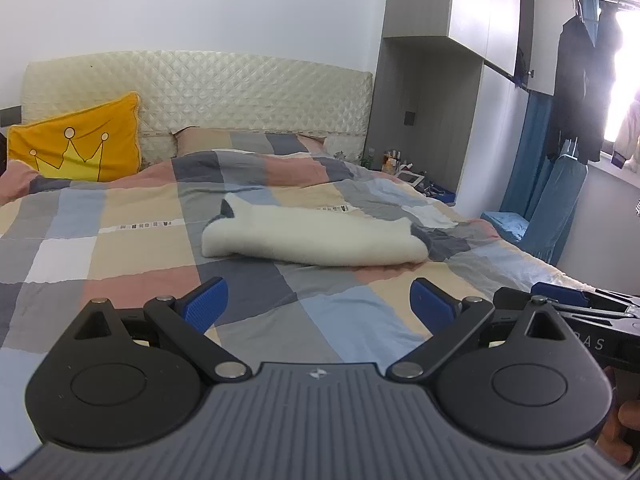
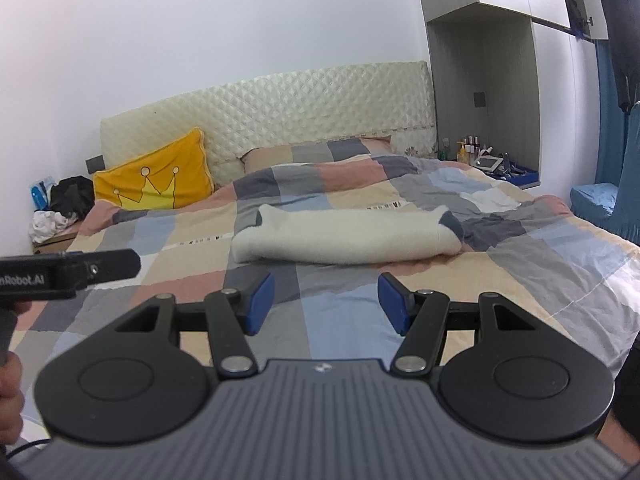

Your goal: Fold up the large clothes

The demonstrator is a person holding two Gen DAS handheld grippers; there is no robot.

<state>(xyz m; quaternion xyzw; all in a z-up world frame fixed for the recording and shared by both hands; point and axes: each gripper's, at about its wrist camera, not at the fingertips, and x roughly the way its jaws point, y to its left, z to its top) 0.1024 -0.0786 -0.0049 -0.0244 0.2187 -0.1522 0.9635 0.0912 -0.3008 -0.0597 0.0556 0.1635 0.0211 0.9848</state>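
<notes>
A cream fleece garment with dark grey trim (image 1: pixel 312 238) lies folded in a long flat bundle across the middle of the checked bedspread (image 1: pixel 120 240); it also shows in the right wrist view (image 2: pixel 344 240). My left gripper (image 1: pixel 319 306) is open and empty, held above the bed a little short of the garment. My right gripper (image 2: pixel 326 304) is open and empty, also short of the garment's near edge. The right gripper's body (image 1: pixel 580 312) shows at the left view's right edge, and the left gripper's body (image 2: pixel 68 268) shows at the right view's left edge.
A yellow crown pillow (image 1: pixel 80 144) leans on the quilted headboard (image 1: pixel 240 92). A bedside shelf with bottles (image 2: pixel 480 156) stands at the bed's right, a pile of clothes (image 2: pixel 60 208) at its left. Blue-covered furniture (image 1: pixel 540 208) and hanging dark clothes (image 1: pixel 580 80) are at right.
</notes>
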